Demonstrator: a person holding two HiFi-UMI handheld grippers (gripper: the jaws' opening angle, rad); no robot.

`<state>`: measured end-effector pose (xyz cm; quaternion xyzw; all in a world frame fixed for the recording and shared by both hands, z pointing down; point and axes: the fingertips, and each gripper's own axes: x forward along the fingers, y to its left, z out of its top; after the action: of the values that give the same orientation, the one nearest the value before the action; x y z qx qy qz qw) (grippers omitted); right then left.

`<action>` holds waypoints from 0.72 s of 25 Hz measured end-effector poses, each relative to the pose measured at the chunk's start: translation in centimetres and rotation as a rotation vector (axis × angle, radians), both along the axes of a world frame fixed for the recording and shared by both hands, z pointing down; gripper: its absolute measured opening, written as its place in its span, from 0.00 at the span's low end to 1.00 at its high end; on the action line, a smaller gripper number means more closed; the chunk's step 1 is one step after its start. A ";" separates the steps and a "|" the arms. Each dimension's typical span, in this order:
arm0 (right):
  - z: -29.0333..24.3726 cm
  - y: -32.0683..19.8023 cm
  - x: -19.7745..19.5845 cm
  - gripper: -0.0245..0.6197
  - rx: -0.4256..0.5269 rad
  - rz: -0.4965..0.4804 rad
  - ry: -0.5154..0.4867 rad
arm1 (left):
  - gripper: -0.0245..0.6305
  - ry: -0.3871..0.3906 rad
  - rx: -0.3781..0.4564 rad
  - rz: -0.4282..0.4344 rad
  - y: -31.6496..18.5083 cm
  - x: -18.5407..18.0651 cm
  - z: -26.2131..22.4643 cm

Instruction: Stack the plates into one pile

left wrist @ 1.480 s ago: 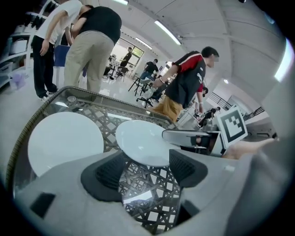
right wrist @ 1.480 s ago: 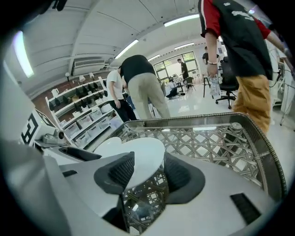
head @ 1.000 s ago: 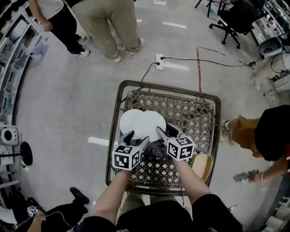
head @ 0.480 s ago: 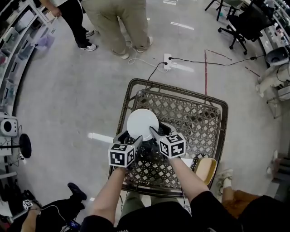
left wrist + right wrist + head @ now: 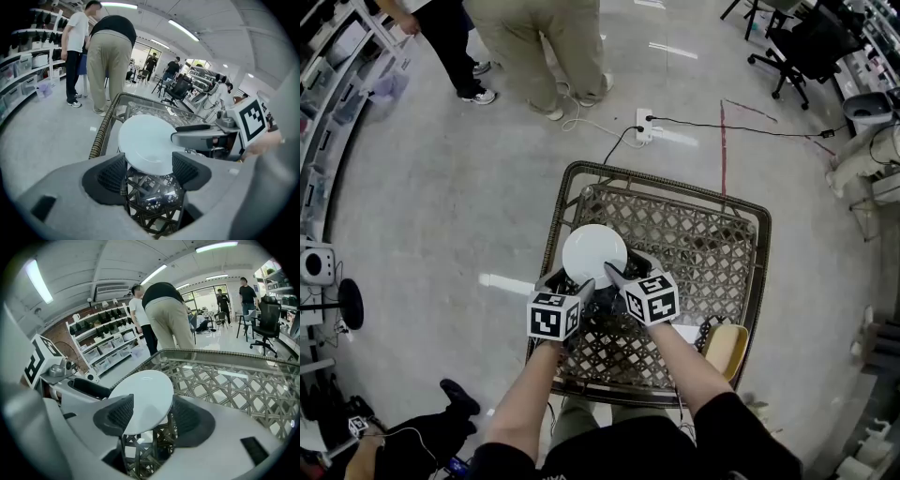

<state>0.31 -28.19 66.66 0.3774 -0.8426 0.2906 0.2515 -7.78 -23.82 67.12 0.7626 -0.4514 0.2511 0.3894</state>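
Observation:
A pile of white plates [image 5: 595, 253] lies on the left part of the woven wicker table [image 5: 698, 244]; from above only the top plate shows. Both grippers sit at its near rim. My left gripper [image 5: 570, 282] has the rim [image 5: 147, 143] between its jaws [image 5: 150, 171]; whether the pads press on it is unclear. My right gripper [image 5: 624, 273] is opening, with the plate's edge [image 5: 143, 399] still between its jaws [image 5: 150, 416]. In the left gripper view a right finger [image 5: 197, 136] reaches over the plate.
The table's raised rim [image 5: 581, 176] runs close behind and left of the plates. A tan seat [image 5: 722, 347] stands at the table's near right corner. Two people [image 5: 553, 47] stand beyond the table, near a power strip [image 5: 643, 127] with cables on the floor.
One second ago two white plates lay overlapping side by side; now they sit as one pile. Both grippers have come forward and lower to the pile's near rim.

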 end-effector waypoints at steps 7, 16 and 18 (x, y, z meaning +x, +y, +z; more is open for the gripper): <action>-0.9 0.3 0.4 0.41 0.029 0.011 -0.015 | 0.51 -0.003 0.020 -0.013 -0.1 -0.3 -0.7; -5.1 2.2 1.7 0.36 0.123 0.075 -0.055 | 0.51 0.015 0.182 0.000 1.2 -0.6 -6.2; -6.5 3.2 2.0 0.32 0.147 0.085 -0.062 | 0.51 0.015 0.215 0.006 2.0 -0.7 -7.6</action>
<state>2.29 -24.97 60.16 0.4209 -0.8524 0.2498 0.1842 -8.52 -21.79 59.54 0.8031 -0.4705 0.1969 0.3079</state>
